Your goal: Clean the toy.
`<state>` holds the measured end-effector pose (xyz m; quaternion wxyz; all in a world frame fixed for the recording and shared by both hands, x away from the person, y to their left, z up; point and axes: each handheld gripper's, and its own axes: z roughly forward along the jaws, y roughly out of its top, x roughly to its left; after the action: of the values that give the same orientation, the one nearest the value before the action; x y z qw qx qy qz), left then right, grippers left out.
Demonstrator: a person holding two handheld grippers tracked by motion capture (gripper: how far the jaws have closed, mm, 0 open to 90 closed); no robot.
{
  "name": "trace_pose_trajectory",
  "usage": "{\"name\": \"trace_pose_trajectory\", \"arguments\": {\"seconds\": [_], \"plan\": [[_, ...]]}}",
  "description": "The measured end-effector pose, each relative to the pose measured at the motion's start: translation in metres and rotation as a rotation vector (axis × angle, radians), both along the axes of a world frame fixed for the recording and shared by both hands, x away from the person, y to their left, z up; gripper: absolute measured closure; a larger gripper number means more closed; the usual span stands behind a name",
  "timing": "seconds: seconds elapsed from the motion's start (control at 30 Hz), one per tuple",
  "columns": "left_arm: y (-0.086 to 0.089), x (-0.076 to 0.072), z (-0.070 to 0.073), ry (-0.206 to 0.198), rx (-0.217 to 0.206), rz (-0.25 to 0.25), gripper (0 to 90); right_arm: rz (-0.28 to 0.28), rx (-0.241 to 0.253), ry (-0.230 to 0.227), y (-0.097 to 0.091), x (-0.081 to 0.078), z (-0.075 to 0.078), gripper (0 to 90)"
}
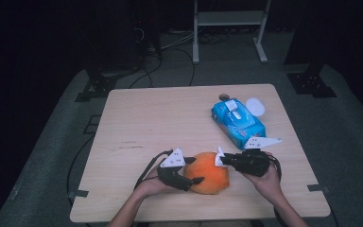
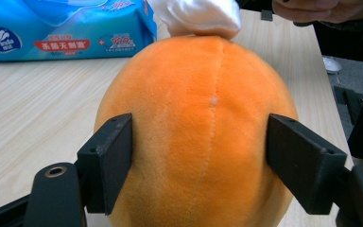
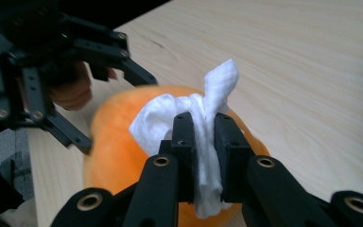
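Observation:
An orange plush fruit (image 1: 210, 177) lies on the wooden table (image 1: 160, 118) near its front edge. My left gripper (image 1: 196, 170) comes at it from the left, and in the left gripper view its two pads press into the sides of the plush (image 2: 198, 132). From the right, my right gripper (image 1: 220, 161) is shut on a crumpled white wipe (image 3: 160, 120) and holds it against the top of the plush (image 3: 113, 146). The wipe (image 2: 203, 16) rests on the far end of the fruit in the left gripper view. The left gripper (image 3: 116, 111) shows beyond the fruit in the right gripper view.
A blue pack of wet wipes (image 1: 237, 122) lies at the back right of the table, its flap open, with a white round lid (image 1: 255, 106) beside it. A small dark round thing (image 1: 224, 96) sits at the far edge. Bare wood stretches across the left half.

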<state>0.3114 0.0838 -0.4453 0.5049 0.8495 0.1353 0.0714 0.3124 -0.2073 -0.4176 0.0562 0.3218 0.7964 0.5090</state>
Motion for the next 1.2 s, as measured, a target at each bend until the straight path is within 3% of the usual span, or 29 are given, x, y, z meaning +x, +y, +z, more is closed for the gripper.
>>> {"name": "trace_pose_trajectory", "arguments": {"seconds": [0.07,0.3,0.47,0.57,0.63,0.83,0.97,1.03,1.07,1.13,1.2], "plan": [[0.001,0.0,0.001,-0.007,0.009,-0.003,25.2,0.004,-0.027,-0.018,0.003,-0.001,0.0,78.9],[-0.002,-0.001,0.004,-0.011,0.008,0.013,25.2,-0.028,-0.051,0.014,-0.008,-0.001,-0.007,79.0],[-0.014,-0.009,0.009,-0.06,0.042,0.015,24.5,0.034,-0.042,-0.052,0.015,-0.009,0.009,78.8],[-0.015,-0.011,0.01,-0.067,0.057,0.01,24.6,0.061,-0.099,-0.095,0.027,-0.014,0.012,78.8],[-0.012,-0.01,0.008,-0.051,0.04,0.009,24.9,0.057,-0.099,-0.088,0.023,-0.012,0.01,78.7],[-0.015,-0.01,0.009,-0.043,0.045,0.013,24.8,0.003,-0.085,-0.05,0.005,-0.009,0.005,78.8],[-0.022,-0.016,0.011,-0.074,0.066,0.004,24.6,0.042,-0.075,-0.075,0.019,-0.014,0.011,78.8],[-0.023,-0.018,0.012,-0.085,0.085,0.003,23.7,0.068,-0.109,-0.105,0.032,-0.018,0.013,78.7],[-0.021,-0.017,0.013,-0.083,0.085,-0.005,23.0,0.074,-0.128,-0.116,0.035,-0.019,0.014,78.8],[-0.016,-0.013,0.015,-0.039,0.042,-0.013,18.9,0.08,-0.131,-0.111,0.034,-0.019,0.012,78.8],[-0.013,-0.008,0.017,-0.011,0.019,0.02,12.7,0.08,-0.125,-0.104,0.031,-0.019,0.01,78.8]]}}
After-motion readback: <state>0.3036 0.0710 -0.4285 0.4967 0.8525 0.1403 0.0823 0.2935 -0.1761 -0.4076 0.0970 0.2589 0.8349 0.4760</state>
